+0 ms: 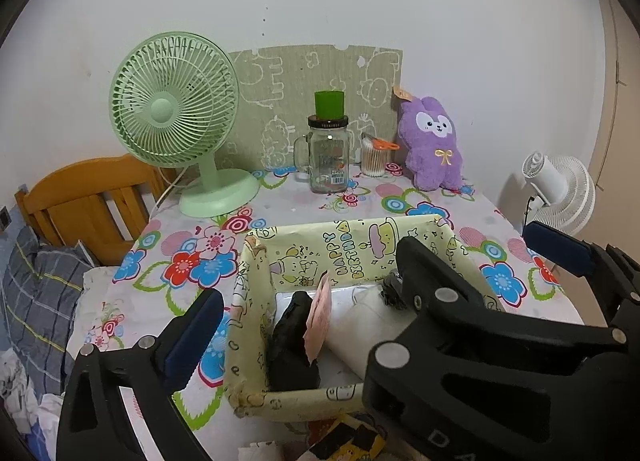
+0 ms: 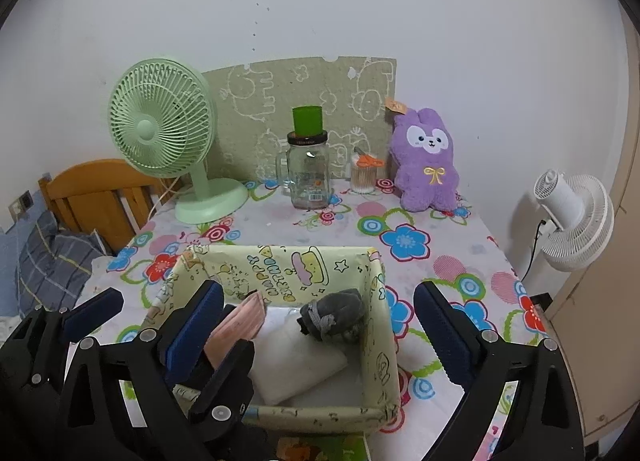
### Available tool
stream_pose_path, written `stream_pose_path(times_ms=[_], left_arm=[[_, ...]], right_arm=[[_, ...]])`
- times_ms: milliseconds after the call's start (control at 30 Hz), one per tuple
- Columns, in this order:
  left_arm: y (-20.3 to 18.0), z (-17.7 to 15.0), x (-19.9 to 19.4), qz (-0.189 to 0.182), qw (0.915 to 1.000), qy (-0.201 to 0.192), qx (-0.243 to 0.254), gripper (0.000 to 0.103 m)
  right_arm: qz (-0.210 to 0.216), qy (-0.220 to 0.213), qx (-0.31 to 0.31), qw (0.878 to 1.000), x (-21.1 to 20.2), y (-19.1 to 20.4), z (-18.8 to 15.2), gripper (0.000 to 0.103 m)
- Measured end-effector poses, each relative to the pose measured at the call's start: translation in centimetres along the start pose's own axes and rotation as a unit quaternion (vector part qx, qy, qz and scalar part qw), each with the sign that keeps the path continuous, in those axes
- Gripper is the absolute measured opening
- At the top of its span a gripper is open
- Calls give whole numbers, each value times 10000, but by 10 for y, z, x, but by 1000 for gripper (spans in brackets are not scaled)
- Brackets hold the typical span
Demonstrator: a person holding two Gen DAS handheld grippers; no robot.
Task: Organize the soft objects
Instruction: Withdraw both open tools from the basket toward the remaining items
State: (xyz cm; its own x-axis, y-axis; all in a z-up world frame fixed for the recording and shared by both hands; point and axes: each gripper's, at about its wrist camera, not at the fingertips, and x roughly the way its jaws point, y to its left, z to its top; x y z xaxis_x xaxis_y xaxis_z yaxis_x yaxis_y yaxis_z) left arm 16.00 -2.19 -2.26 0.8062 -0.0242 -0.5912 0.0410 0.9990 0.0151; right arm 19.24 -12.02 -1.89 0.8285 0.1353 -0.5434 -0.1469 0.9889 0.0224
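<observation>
Both pairs of fingers stand wide open and hold nothing: the left gripper (image 1: 308, 321) hangs over the near left part of the box (image 2: 376, 301), one pad outside its left wall and the other reaching across the inside, while the right gripper (image 2: 320, 325) straddles the box's right half, one pad inside near the pink card (image 2: 240, 325) and the other outside the right wall. Inside the box lie a black soft item (image 1: 290, 341) at the left, a white folded cloth (image 2: 296, 361) on the bottom and a grey knotted bundle (image 2: 332, 317) in the far right corner. The one soft thing not yet put away appears to be the purple plush rabbit (image 2: 426, 159), which sits upright at the back of the tabletop (image 2: 460, 261), against the green patterned board (image 2: 304, 101) and just beside the cotton swab jar (image 2: 362, 177). The step in hand is probably to fetch it, and the right gripper is the nearer one. To do it well, lift clear of the box wall first, approach the rabbit from the front right so that the swab jar and the glass mug (image 2: 306, 177) with the green cup (image 2: 307, 119) on its lid are not knocked, and close on the plump body, not an ear, since plush gives and may slip. The green fan (image 2: 160, 125) stands well apart at the left.
</observation>
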Motion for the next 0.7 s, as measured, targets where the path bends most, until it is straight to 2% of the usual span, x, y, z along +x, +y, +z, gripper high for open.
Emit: stream_pose_path(times_ms=[267,700], left_arm=[[-1,-7,-15,-5,10000,-37,40,103],[0,-20,-47,99,9996,-262,15,103]], right_arm=[[121,98,-14,9999,-15,0,-6,98],[170,-54,55,9998,-50,-1,-19,98]])
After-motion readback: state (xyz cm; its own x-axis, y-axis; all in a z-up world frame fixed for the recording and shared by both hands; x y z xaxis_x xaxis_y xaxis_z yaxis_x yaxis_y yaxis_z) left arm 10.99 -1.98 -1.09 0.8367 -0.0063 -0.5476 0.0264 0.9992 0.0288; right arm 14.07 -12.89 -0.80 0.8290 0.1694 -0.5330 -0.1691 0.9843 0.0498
